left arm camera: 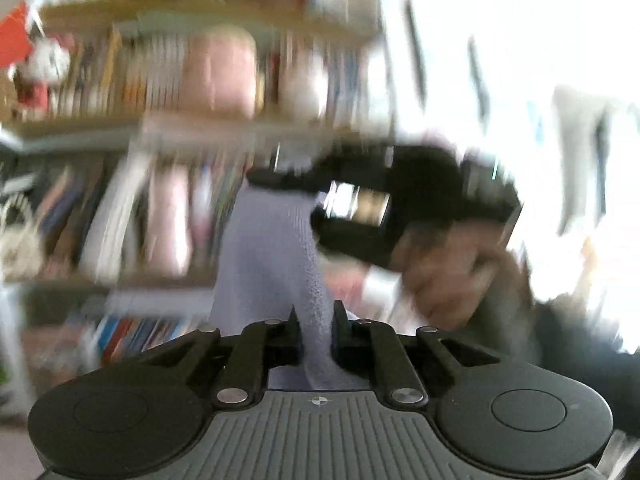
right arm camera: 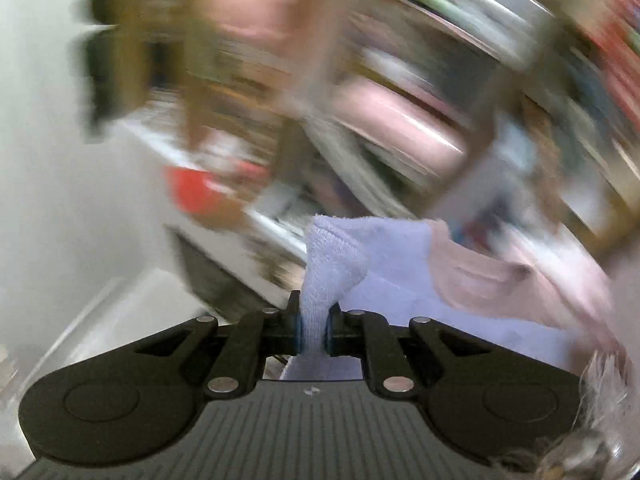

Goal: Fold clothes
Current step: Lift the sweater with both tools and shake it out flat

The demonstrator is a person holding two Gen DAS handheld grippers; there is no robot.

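Pinched between the left gripper jaws at near centre of the left wrist view, a cloth stretching up and away to the right gripper, gripped by a hand at right. Behind both, across the left and far side, bookshelves, blurred. In the right wrist view, clamped between the right gripper jaws, the same cloth spreading to the near right, with a second piece of fabric over its right part and shelves beyond.

Blurred bookshelf: book rows, pink box seemingly on upper shelf.
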